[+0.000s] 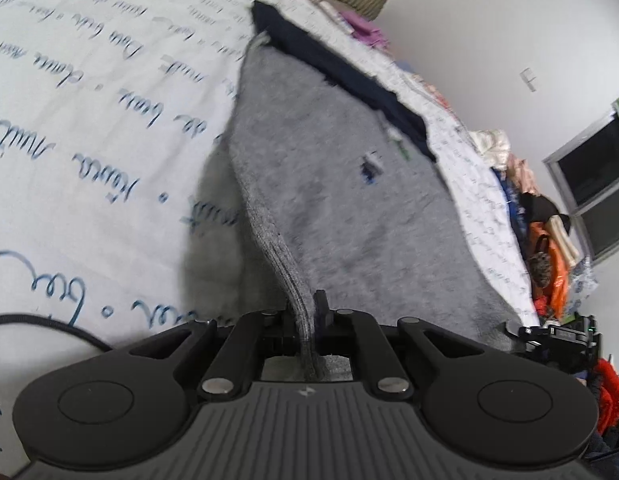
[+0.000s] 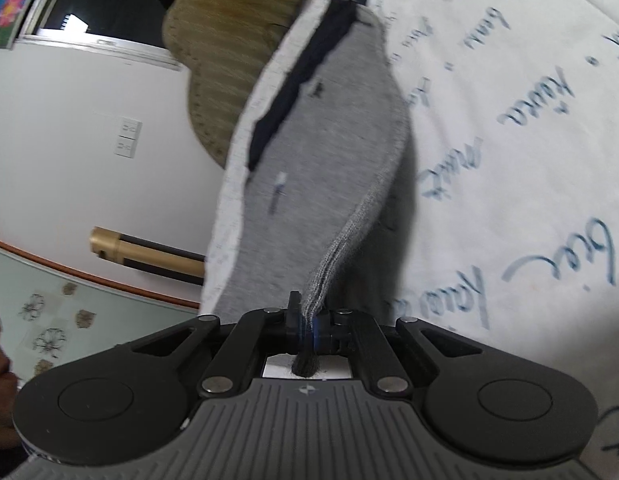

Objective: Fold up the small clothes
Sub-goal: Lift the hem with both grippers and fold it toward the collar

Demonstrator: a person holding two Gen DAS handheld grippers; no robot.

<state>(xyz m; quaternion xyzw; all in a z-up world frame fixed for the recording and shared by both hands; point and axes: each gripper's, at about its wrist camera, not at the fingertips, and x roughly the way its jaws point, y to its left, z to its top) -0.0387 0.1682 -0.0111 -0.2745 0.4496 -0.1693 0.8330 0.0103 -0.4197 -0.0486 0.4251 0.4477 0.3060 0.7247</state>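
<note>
A small grey knit garment (image 1: 333, 184) with a dark navy band (image 1: 349, 80) along its far edge lies on a white bedsheet printed with blue script. My left gripper (image 1: 305, 312) is shut on the garment's ribbed near hem and lifts it off the sheet. In the right wrist view the same grey garment (image 2: 329, 132) stretches away with its navy band (image 2: 297, 80) on the left. My right gripper (image 2: 307, 316) is shut on the other end of the ribbed hem. The right gripper also shows at the edge of the left wrist view (image 1: 557, 336).
The bedsheet (image 1: 89, 120) spreads wide beside the garment. An olive-brown corduroy cushion (image 2: 229, 40) lies at the head of the bed. A heap of mixed clothes (image 1: 541, 220) lies along the bed's far side. A window (image 1: 593, 184) and white wall stand beyond.
</note>
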